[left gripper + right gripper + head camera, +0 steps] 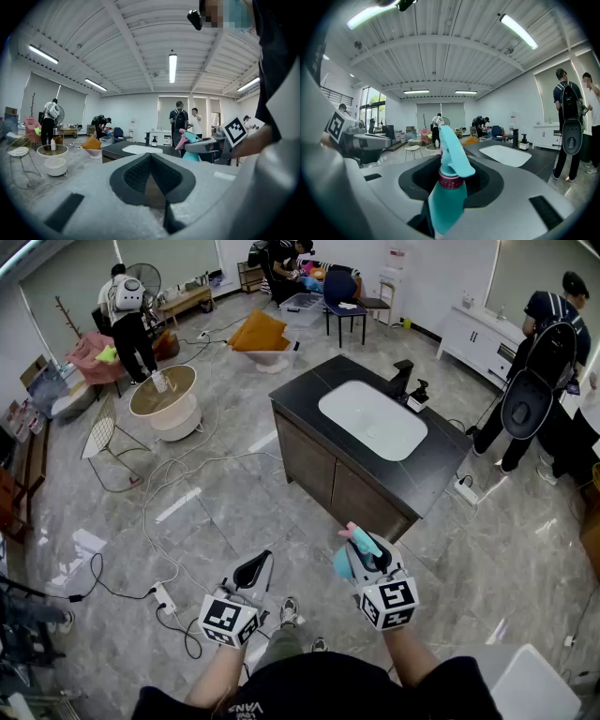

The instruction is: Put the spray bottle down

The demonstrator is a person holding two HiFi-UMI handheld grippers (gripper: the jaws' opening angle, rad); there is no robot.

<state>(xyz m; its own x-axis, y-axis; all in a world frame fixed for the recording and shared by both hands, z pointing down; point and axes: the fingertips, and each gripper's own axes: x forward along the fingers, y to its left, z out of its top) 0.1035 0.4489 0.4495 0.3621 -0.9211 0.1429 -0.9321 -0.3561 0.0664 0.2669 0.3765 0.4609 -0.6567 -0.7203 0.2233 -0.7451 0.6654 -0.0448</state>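
Here, the right tongs (364, 554) are closed on the spray bottle (446, 197). They grip its teal body, and the pink collar and teal trigger head project beyond the jaws. The bottle hangs in the air above the floor (225, 512). It is just short of the near corner of the dark tabletop (309, 395) and touches neither.

The left tongs (151, 164) have their jaws together with nothing between them. They hover beside the right tongs, apart from the bottle. Each gripper bears a marker cube (228, 620) at the end nearest the person's wrist.

A white basin (372, 418) is set into the middle of the tabletop, with a black faucet (403, 379) at its far edge. Other people stand well beyond the tabletop's far corners, toward the room's walls.
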